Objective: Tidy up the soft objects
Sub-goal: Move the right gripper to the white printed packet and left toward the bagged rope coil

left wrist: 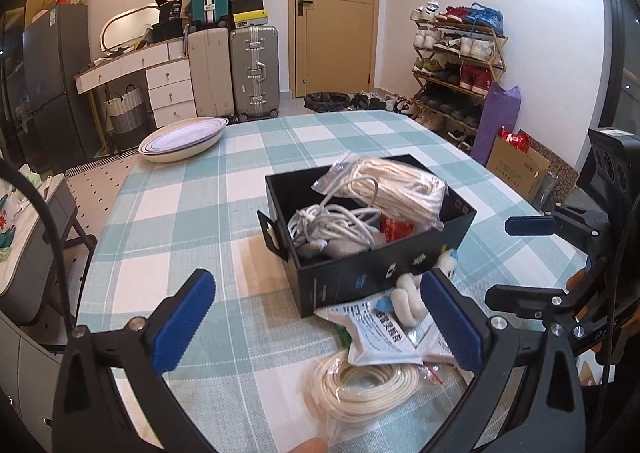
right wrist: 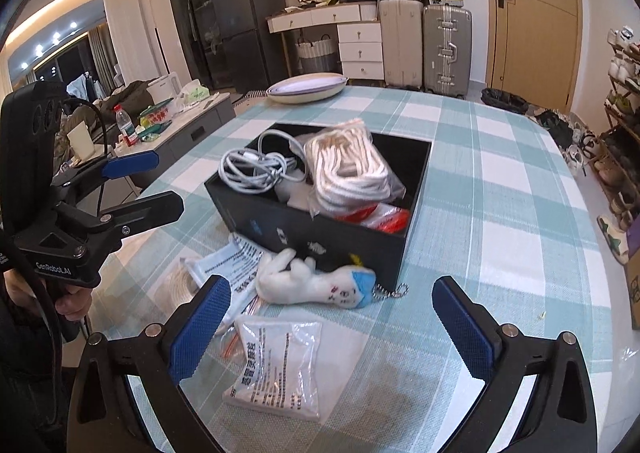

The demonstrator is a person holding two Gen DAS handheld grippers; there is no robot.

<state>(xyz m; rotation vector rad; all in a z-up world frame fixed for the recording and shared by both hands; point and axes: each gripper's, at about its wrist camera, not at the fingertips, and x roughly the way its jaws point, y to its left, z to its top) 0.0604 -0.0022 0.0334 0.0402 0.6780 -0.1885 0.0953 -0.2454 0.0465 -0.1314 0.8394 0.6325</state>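
Note:
A black box on the checked tablecloth holds a bagged white rope, a white cable bundle and a red packet. In front of it lie a white plush keychain, white printed pouches and a bagged cream cord coil. My left gripper is open above the coil and pouches. My right gripper is open, just short of the plush toy, above a pouch. Both are empty.
A stack of shallow bowls sits at the table's far edge. Suitcases, a drawer desk and a door stand behind. A shoe rack is to the right; a cluttered side table is left.

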